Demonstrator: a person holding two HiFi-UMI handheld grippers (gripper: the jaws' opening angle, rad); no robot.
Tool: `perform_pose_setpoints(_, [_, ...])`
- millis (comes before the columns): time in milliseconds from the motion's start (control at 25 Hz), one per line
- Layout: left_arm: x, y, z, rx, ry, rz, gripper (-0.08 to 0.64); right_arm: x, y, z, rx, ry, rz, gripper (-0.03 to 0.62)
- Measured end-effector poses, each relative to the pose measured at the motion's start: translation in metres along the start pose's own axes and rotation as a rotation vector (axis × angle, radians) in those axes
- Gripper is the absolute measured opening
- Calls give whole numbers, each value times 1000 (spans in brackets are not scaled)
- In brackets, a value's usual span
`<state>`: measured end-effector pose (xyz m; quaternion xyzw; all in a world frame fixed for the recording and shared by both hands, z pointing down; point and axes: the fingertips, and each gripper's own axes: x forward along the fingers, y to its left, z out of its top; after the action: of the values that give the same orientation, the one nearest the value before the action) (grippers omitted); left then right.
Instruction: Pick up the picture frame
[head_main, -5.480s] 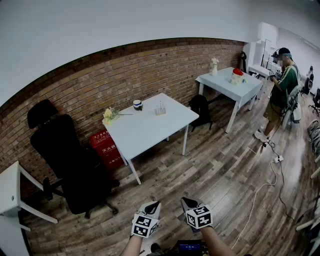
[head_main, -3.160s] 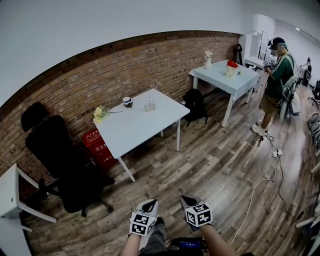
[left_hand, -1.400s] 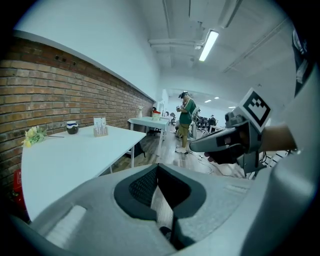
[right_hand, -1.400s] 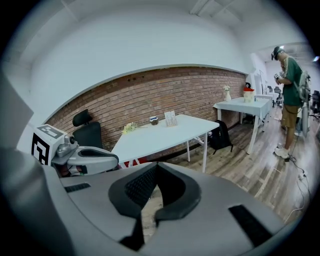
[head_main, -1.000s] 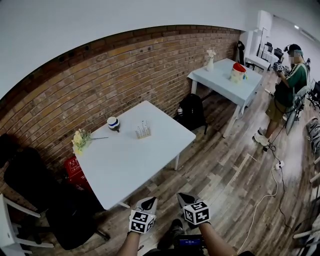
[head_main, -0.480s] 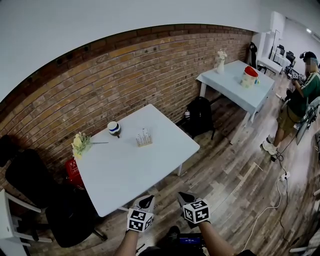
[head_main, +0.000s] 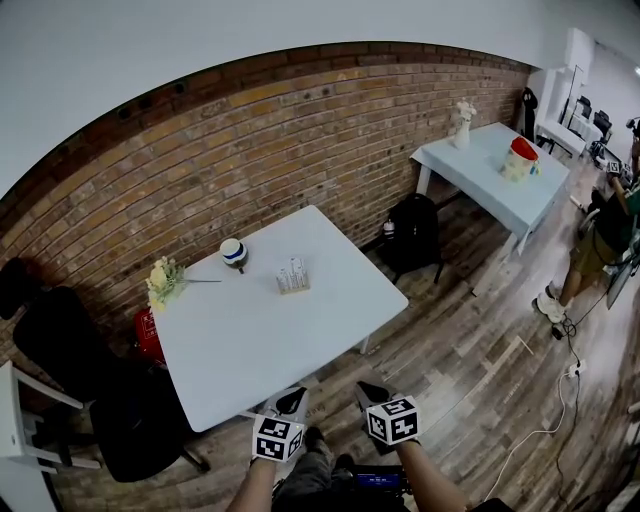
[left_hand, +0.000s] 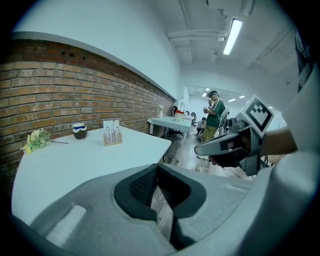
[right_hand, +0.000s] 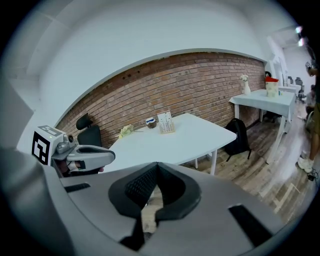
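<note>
The picture frame (head_main: 292, 276) is a small pale card in a wooden stand, upright on the white table (head_main: 300, 330) toward its far side. It also shows in the left gripper view as the frame (left_hand: 112, 132) and in the right gripper view as the frame (right_hand: 165, 122). My left gripper (head_main: 291, 401) hangs just off the table's near edge, shut and empty. Beside it, over the wooden floor, my right gripper (head_main: 368, 392) is shut and empty too. The frame stands well beyond both grippers, about a table's depth away.
A blue-and-white cup (head_main: 233, 251) and a bunch of flowers (head_main: 162, 280) lie at the table's far left. A black office chair (head_main: 90, 390) stands left, a black backpack (head_main: 413, 230) right. A second table (head_main: 500, 175) and a person (head_main: 608, 225) are far right.
Both grippers have come up to the white table's near edge, and the table now fills more of the view. The person at the right has slid to the picture's edge.
</note>
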<state>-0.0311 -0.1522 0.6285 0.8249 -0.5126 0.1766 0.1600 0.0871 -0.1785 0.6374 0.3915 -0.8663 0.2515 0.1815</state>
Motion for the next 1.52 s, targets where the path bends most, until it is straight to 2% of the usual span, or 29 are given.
perform_pose_setpoints(400, [43, 33, 12, -31, -4, 15, 12, 40, -25, 27, -12, 17, 9, 8])
perform_pose_setpoints(960, [126, 134, 71, -62, -12, 28, 12, 149, -61, 121, -39, 33, 19, 8])
perform_pose_setpoints(1240, [149, 183, 95, -65, -19, 38, 12, 201, -59, 162, -65, 37, 38, 8])
perform_pose_setpoints(1520, [159, 206, 98, -91, -8, 59, 12, 227, -53, 176, -89, 66, 68, 8])
